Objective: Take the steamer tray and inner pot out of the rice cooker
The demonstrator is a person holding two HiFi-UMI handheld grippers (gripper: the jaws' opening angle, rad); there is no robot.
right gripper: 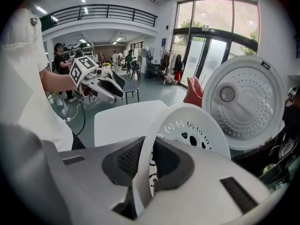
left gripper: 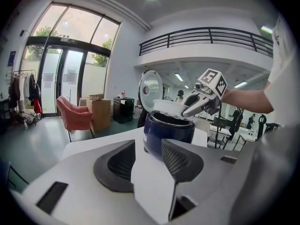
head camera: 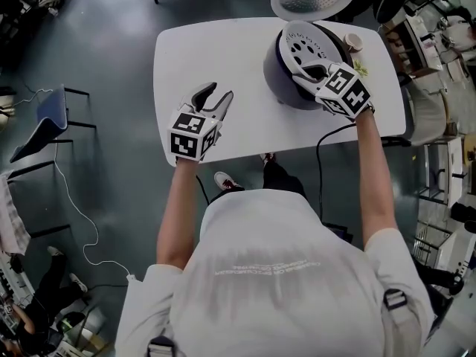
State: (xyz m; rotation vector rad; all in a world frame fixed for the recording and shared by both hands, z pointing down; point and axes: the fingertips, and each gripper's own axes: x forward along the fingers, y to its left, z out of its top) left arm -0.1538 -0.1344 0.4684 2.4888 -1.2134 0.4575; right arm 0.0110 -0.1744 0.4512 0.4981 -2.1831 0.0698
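left gripper (head camera: 218,95) jaws apart, right gripper (head camera: 305,74) clamped on steamer tray (head camera: 312,37).

— What sort of place is this?
— I stand in a big open lab hall: balcony railing (left gripper: 206,34) upper right, tall glass doors (left gripper: 65,86) at left, cluttered benches (head camera: 435,28) edging the grey floor (head camera: 111,125).

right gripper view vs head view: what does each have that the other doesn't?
Only the right gripper view: up close, the right gripper shut on the steamer tray at its rim; glass doors behind.
Only the head view: the rice cooker's dark blue body, the person's torso and both arms, a black cable hanging under the right arm.
Both: the tilted tray, the open lid, the left gripper open and empty, the white table.
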